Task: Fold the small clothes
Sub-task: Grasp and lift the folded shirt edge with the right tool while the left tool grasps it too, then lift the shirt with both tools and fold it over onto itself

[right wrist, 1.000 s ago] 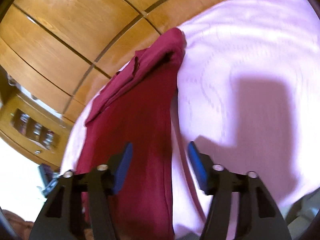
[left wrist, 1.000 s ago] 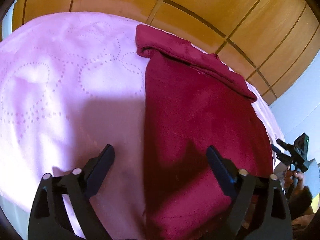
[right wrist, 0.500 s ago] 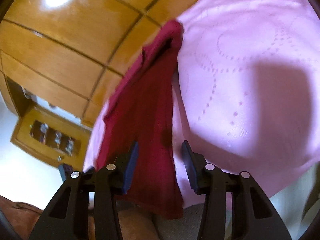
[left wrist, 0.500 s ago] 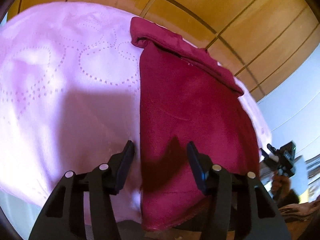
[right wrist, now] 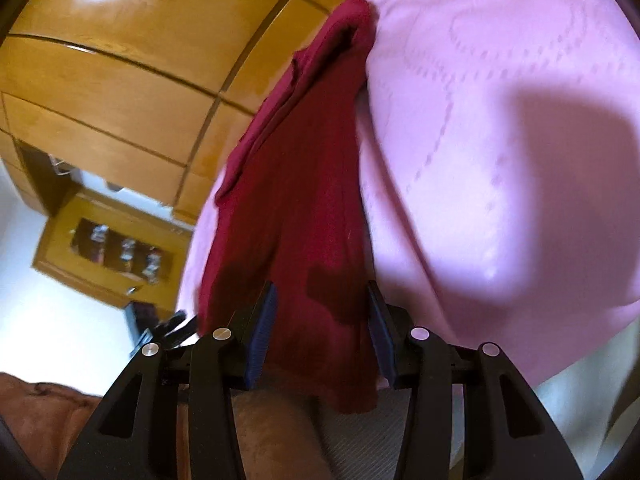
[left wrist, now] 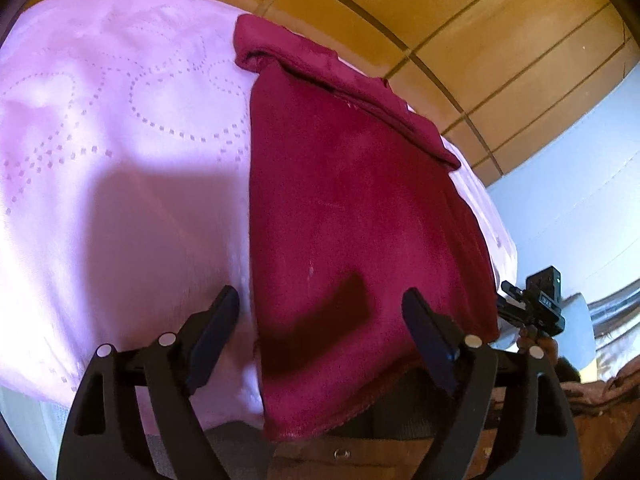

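A dark red garment (left wrist: 352,200) lies in a long folded strip on the pink bedspread (left wrist: 120,160), its far end rolled over and its near hem hanging off the bed's edge. My left gripper (left wrist: 320,294) hovers over the hem's left corner with its jaws opening; cloth lies below them, unpressed. In the right wrist view the garment (right wrist: 296,200) runs away from my right gripper (right wrist: 322,286), whose jaws stand half apart astride the other near corner without pinching it. The right gripper (left wrist: 536,308) also shows at the left view's right edge.
The pink bedspread (right wrist: 500,120) with a dotted heart pattern spreads wide beside the garment. Wooden wardrobe panels (left wrist: 400,8) stand behind the bed. A wooden cabinet with small items (right wrist: 120,248) stands against a white wall. A person's clothing (left wrist: 400,452) shows under the hem.
The left jaws narrowed over the garment's edge, then spread wide again. The right gripper sank and came closer over the near hem, its jaws slightly narrower than a second ago.
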Demonstrator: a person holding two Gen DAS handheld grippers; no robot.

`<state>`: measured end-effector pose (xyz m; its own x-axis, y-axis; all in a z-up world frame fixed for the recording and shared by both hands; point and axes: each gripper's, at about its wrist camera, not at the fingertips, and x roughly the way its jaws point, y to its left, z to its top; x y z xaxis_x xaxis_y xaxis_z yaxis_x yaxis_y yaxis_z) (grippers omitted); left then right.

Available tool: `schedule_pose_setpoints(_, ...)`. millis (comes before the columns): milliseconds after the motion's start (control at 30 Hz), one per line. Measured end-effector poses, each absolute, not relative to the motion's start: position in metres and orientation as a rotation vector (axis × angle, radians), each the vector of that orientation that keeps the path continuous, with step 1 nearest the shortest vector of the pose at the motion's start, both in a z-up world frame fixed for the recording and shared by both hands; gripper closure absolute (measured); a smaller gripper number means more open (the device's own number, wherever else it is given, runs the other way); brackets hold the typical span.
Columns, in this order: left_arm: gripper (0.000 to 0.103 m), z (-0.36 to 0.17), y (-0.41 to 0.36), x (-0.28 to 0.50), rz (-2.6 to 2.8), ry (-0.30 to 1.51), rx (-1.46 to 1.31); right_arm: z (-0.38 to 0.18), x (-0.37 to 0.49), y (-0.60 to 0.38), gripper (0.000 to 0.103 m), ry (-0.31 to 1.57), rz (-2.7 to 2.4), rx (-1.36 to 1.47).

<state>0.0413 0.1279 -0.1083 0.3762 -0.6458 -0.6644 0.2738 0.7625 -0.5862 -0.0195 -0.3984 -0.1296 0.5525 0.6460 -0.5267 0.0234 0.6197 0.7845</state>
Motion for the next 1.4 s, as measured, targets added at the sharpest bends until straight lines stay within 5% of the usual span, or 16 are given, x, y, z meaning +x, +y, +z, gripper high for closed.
schedule_pose_setpoints(233, 0.031, -0.114, 0.128, 0.040, -0.724, 1.077, -0.507, -0.138, -0.020, -0.392, 0.058, 0.907, 0.514, 0.925)
schedule_pose_setpoints(400, 0.052, -0.119, 0.130, 0.038, -0.713, 1.099, -0.504, -0.144, -0.021, -0.394, 0.058, 0.933, 0.525, 0.940)
schedule_pose_setpoints(600, 0.056, -0.121, 0.126, 0.039, -0.732, 1.122, -0.488, -0.138, -0.018, -0.367, 0.060, 1.000, 0.554, 0.811)
schedule_pose_setpoints(667, 0.071, -0.121, 0.120, 0.041, -0.724, 1.133, -0.459, -0.133, -0.015, -0.360, 0.080, 0.982, 0.579, 0.797)
schedule_pose_setpoints(700, 0.086, -0.120, 0.119, 0.041, -0.708, 1.141, -0.444, -0.129, -0.013, -0.359, 0.082, 0.970, 0.587, 0.795)
schedule_pose_setpoints(767, 0.095, -0.119, 0.120, 0.043, -0.692, 1.136, -0.445, -0.119, -0.012, -0.358, 0.088, 0.925, 0.601, 0.781)
schedule_pose_setpoints(1067, 0.097, -0.050, 0.132, 0.039, -0.761, 0.883, -0.508, -0.043, -0.006, -0.398, 0.095, 0.569, 0.685, 0.882)
schedule_pose_setpoints(1400, 0.098, -0.004, 0.148, 0.006, -0.828, 0.717, -0.570, -0.021, -0.036, -0.407, 0.097, 0.434, 0.776, 0.881)
